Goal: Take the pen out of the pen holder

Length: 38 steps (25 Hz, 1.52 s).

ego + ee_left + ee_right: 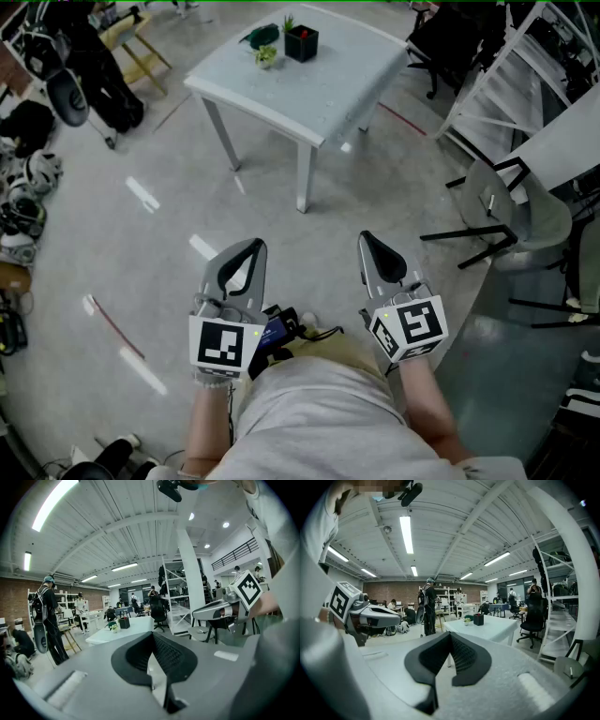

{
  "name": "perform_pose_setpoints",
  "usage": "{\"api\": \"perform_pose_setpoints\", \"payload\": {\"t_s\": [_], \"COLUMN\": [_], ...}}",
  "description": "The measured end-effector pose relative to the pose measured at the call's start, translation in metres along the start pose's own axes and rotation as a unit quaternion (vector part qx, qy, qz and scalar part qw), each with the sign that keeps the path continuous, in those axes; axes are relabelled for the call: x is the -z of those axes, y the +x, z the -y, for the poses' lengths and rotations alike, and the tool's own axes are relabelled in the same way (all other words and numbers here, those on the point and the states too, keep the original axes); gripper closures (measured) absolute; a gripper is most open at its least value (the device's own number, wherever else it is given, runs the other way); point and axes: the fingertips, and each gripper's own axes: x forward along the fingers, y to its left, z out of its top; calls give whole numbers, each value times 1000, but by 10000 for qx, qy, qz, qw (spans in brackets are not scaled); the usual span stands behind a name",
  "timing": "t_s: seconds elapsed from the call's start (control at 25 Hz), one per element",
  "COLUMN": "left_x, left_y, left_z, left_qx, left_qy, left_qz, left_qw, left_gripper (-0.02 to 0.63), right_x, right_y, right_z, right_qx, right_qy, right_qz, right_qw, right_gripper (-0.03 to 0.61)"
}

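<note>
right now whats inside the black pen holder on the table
In the head view, the pen holder on the table shows a small red item at its open top. It is too distant to identify. Its walls hide anything deeper.

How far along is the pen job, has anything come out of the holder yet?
Nothing looks done yet. The pen holder stands on the white table, well ahead of the person. In hand: nothing. The left gripper and right gripper are both shut and empty, held over the floor short of the table. Left to do: the whole approach, the grasp and the lift-out.
</note>
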Motion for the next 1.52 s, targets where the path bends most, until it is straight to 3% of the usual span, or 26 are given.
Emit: {"api": "perform_pose_setpoints", "payload": {"t_s": [0.88, 1.12, 1.52], "left_x": [-9, -19, -26], "left_y": [0, 4, 16], "left_z": [1, 9, 22], "left_qx": [38, 93, 132], "left_qy": [15, 82, 115], "left_qz": [172, 325, 398], "left_qw": [9998, 9994, 9991], "left_gripper": [597, 597, 597], "right_x": [-6, -4, -4], "right_y": [-3, -10, -19], "right_z": [-1, 3, 18], "right_qx": [64, 24, 72], "right_qy": [160, 292, 291], "right_qz": [109, 180, 249], "right_qw": [9998, 9994, 9992], "right_gripper": [578, 507, 490]}}
